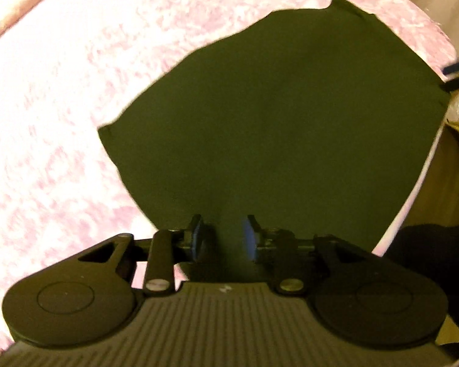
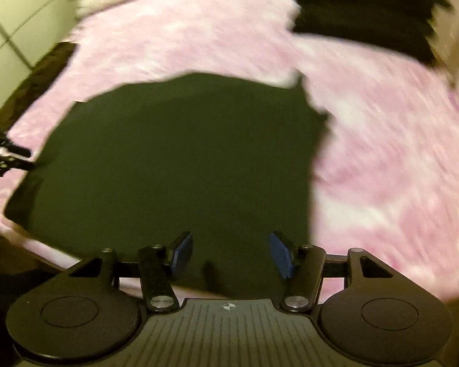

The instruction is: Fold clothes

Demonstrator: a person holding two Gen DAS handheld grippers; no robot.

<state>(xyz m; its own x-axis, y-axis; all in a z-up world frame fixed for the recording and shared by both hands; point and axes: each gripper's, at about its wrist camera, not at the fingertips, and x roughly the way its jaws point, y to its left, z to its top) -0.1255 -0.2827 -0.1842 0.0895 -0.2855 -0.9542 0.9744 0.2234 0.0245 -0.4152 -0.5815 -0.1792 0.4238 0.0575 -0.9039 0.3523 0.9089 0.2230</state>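
My left gripper (image 1: 224,238) is only a little apart, with a fold of the dark green cloth (image 1: 275,122) between its pads. My right gripper (image 2: 231,255) is wide apart above the cloth's near edge. The cloth lies flat on a pink fuzzy blanket (image 2: 382,153).

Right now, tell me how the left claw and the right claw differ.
The left claw has its blue pads close together, with a fold of the dark green garment between them; whether it pinches is unclear. The right claw has its pads wide apart, holding nothing. The left view is steadier; the right view is blurred. Both sit at the garment's near edge on the pink fuzzy cover.
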